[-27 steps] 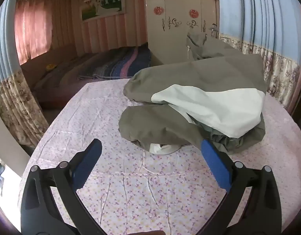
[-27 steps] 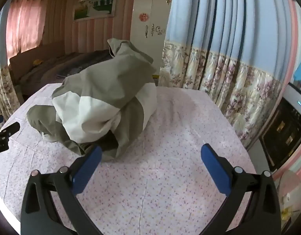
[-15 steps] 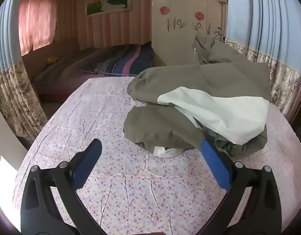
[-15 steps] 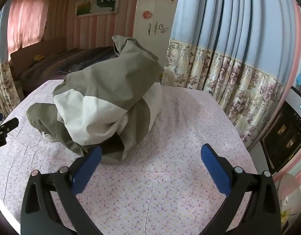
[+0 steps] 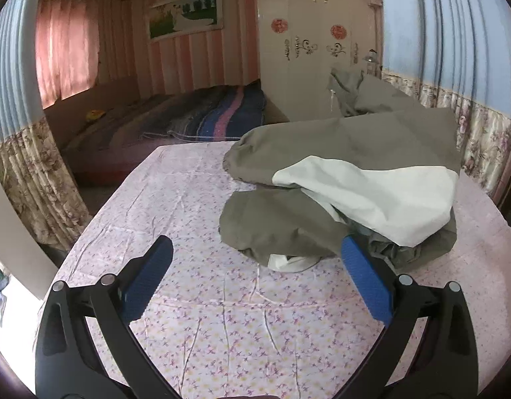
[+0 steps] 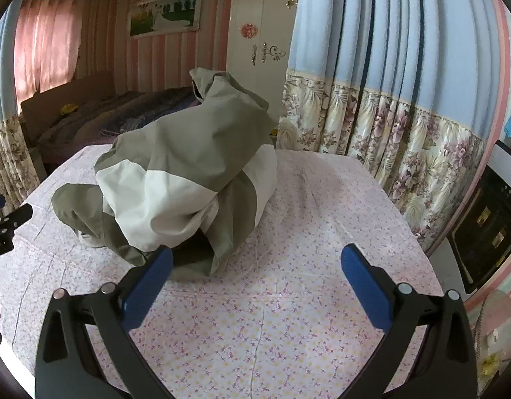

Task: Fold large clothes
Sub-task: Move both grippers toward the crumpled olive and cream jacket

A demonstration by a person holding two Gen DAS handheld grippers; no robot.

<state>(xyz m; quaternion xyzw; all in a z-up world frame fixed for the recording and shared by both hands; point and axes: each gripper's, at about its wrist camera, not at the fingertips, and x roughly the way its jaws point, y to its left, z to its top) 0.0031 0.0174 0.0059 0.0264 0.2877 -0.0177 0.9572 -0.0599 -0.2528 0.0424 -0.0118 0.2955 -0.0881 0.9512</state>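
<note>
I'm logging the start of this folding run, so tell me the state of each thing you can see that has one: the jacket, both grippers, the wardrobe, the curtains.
Jacket: crumpled in a heap on the table, not folded.
Left gripper: open, empty, short of the jacket.
Right gripper: open, empty.
Tablecloth: spread over the table, creased.
Wardrobe: doors shut.
Blue curtain: drawn closed.

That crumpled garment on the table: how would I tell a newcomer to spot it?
Find the table with the pink floral cloth before the blue curtains. On it lies one heaped jacket, olive with pale cream panels. It is the only thing on the cloth.
</note>
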